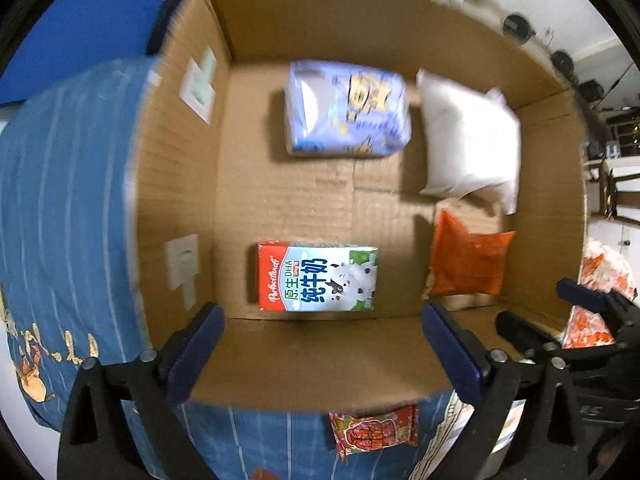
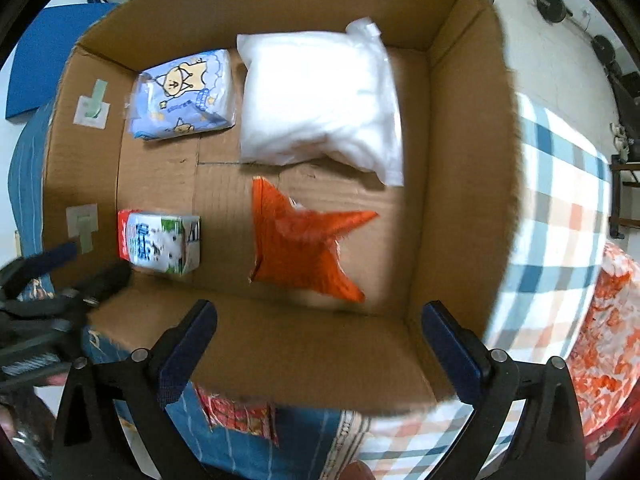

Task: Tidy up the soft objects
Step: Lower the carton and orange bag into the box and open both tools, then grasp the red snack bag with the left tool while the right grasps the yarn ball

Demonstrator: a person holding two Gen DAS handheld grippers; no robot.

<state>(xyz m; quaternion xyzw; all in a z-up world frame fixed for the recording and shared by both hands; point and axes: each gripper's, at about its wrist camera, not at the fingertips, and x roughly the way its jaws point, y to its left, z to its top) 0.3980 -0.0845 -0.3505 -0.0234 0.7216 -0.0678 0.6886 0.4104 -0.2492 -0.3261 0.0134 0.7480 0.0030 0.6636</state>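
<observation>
An open cardboard box [image 1: 320, 360] [image 2: 312, 352] sits on a bed. Inside lie a blue tissue pack [image 1: 346, 108] [image 2: 186, 94], a white pillow bag [image 1: 468, 140] [image 2: 320, 100], an orange snack bag [image 1: 466, 258] [image 2: 300, 248] and a milk carton [image 1: 318, 278] [image 2: 160, 240]. My left gripper [image 1: 322, 350] is open and empty above the box's near wall. My right gripper [image 2: 318, 346] is open and empty above the same wall, right of the left one. A red snack packet [image 1: 374, 430] [image 2: 240, 414] lies on the bed in front of the box.
A blue striped sheet [image 1: 60, 200] covers the bed left of the box. A plaid cloth [image 2: 560, 208] and an orange floral cloth [image 2: 608, 340] lie to its right. Dark furniture stands at the far right.
</observation>
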